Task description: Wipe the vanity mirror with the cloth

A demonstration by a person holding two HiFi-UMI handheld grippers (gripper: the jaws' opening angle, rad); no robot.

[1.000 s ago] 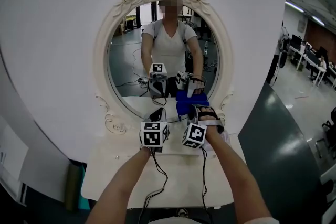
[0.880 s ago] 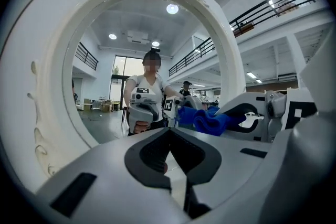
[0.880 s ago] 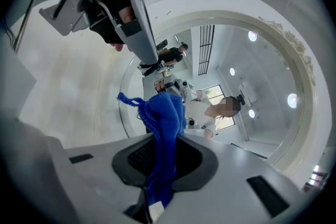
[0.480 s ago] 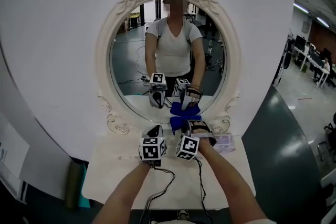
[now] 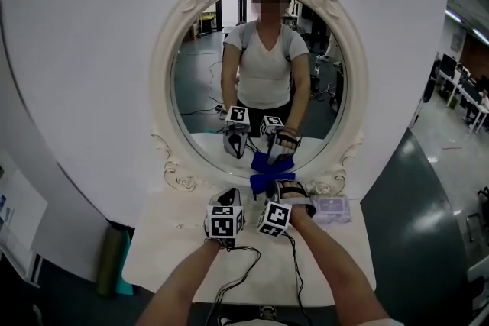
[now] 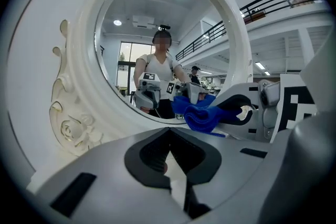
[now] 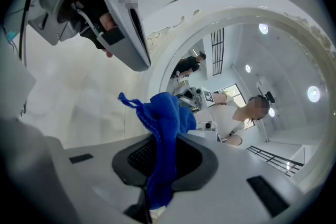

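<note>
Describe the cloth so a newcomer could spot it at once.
Find the white oval vanity mirror with the rose-carved frame. At its bottom rim, the right gripper has its jaws shut on the cloth. It is the only bright blue thing there; mirror frame and table are white.

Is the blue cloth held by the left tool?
No, the blue cloth is clamped in the right tool; the left tool holds nothing between its jaws.
</note>
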